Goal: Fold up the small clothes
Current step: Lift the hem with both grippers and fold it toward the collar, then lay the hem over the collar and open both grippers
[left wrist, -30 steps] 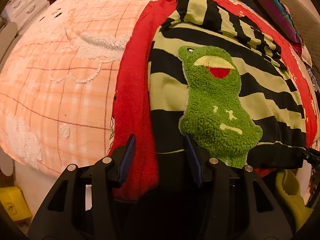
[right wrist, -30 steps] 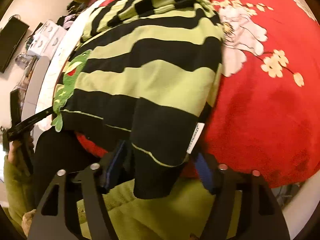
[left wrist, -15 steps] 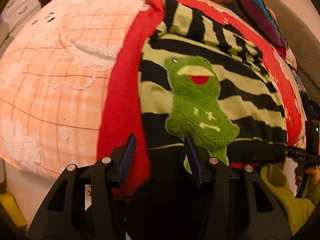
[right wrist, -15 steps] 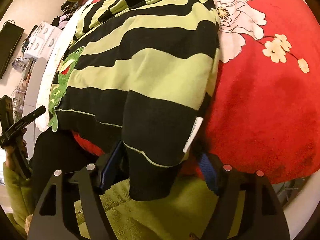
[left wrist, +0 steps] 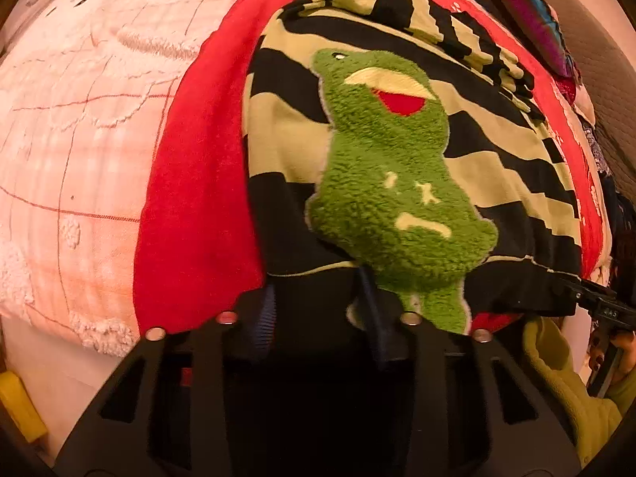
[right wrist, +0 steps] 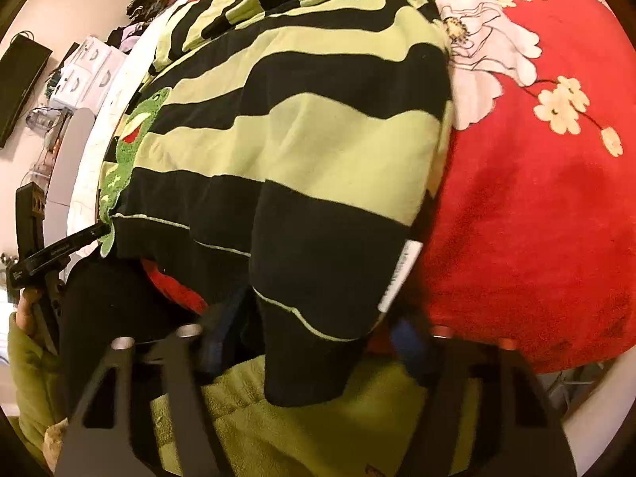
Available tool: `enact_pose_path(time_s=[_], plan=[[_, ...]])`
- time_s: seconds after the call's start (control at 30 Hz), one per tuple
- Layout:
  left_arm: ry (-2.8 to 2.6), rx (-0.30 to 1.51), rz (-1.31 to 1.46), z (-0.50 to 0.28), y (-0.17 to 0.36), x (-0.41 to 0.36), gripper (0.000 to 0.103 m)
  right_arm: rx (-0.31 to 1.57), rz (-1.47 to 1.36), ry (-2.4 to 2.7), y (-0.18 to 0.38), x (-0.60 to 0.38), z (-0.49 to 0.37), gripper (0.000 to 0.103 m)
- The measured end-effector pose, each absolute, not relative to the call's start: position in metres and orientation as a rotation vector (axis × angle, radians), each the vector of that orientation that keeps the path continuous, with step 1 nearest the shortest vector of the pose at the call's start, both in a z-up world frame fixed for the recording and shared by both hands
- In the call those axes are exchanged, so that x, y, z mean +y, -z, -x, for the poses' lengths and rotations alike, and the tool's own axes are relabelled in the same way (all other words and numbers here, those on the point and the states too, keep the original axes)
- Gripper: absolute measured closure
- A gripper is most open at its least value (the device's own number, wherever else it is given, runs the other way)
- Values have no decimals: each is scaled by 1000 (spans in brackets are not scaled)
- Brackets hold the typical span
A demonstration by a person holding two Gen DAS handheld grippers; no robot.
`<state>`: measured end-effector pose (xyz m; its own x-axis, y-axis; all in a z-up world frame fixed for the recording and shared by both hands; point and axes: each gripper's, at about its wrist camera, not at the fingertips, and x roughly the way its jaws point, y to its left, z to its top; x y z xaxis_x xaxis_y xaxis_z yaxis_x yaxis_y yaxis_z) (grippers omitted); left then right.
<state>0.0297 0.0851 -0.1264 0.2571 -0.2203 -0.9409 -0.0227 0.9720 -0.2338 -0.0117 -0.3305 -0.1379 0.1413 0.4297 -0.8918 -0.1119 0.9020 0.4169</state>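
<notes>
A small sweater (left wrist: 357, 91) with black and light green stripes lies spread on the red blanket (left wrist: 198, 183) on the bed; a fuzzy green frog patch (left wrist: 389, 183) with a red mouth is sewn on its front. The left gripper (left wrist: 318, 310) has just been closing on the black hem, and its fingers (left wrist: 264, 318) seem clamped on the hem; the right gripper (right wrist: 314, 342) has also been closing around the hanging hem corner, but its fingers are blurred, so I cannot tell if they press it.

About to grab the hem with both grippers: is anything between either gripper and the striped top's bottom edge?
Nothing visible. The striped top lies alone on the red blanket, and its black hem already hangs between the jaws of the left gripper and right gripper, both of which have just been closing on it.
</notes>
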Motion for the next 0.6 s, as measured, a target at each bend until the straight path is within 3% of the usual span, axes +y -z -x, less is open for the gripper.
enact_pose_path(time_s=[0.13, 0.6], plan=[[117, 1288, 209, -31, 120, 82, 100, 1352, -337, -460, 132, -337, 13, 73], [203, 1110, 424, -49, 51, 92, 101, 1137, -554, -650, 73, -361, -13, 81]])
